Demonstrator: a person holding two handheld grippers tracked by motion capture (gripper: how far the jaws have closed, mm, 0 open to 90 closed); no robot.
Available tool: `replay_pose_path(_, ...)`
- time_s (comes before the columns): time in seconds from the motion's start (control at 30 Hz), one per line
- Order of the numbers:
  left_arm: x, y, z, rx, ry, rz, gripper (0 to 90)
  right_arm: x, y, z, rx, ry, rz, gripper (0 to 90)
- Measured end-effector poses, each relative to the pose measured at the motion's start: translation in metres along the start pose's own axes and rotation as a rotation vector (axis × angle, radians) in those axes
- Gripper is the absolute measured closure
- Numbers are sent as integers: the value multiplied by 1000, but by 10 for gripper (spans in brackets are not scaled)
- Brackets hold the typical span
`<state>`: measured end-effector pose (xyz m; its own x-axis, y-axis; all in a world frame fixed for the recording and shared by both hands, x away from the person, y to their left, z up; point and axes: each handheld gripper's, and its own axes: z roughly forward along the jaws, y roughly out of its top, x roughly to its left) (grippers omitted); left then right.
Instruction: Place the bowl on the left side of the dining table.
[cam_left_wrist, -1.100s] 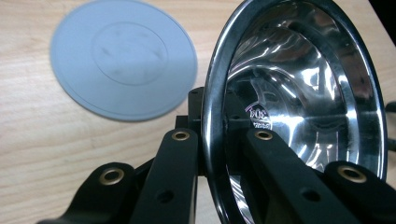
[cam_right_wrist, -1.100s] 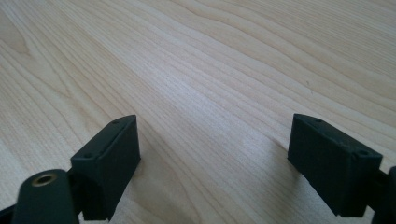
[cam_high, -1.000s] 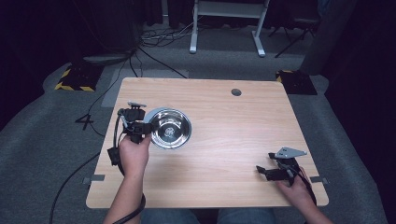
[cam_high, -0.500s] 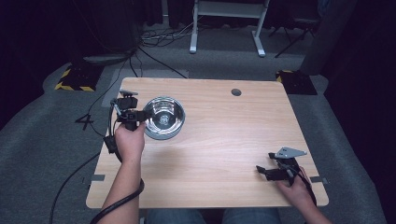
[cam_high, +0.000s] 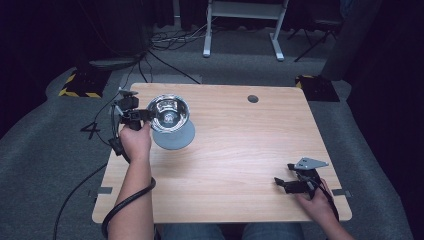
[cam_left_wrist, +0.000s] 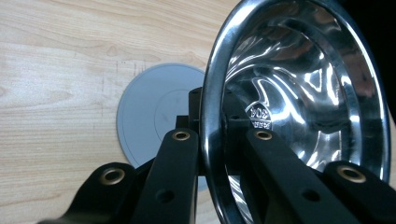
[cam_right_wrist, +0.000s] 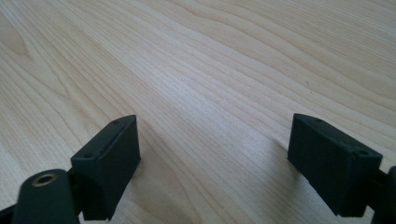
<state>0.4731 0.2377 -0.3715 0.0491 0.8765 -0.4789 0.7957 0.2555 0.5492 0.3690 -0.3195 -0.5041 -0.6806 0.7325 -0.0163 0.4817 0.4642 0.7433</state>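
A wooden table (cam_high: 240, 150) stands on grey carpet (cam_high: 45, 150). At ten o'clock, the left gripper (cam_high: 145, 116) clamps a steel bowl's (cam_high: 170, 112) rim above a grey disc (cam_high: 175, 139); at five o'clock, the right gripper (cam_high: 282, 183) gapes wide, holding nothing.

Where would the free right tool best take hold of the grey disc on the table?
Probably at the edge of the grey disc, coming low from the right. It lies flat with no handle, and the steel bowl in the left tool hangs over its far-left part.

A shiny round stainless-steel bowl (cam_high: 170, 113) hangs lifted and tilted above the far left part of the light wooden desk (cam_high: 240, 150), its rim pinched in the left claw (cam_high: 145, 116). A flat grey round disc (cam_high: 173, 136) lies on the desk beneath it.
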Motion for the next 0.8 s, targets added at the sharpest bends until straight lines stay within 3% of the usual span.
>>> replay_pose_path(0.13,6,3,5,7,9,-15,862,0,0,0,0,0,0,168)
replay_pose_path(0.3,5,5,12,5,15,-30,863,0,0,0,0,0,1,168)
replay_pose_path(0.33,6,5,13,17,23,-11,863,0,0,0,0,0,1,168)
replay_pose_path(0.5,9,5,23,35,45,-30,862,0,0,0,0,0,0,168)
replay_pose_path(0.8,23,-2,52,75,33,-69,862,0,0,0,-1,0,5,168)
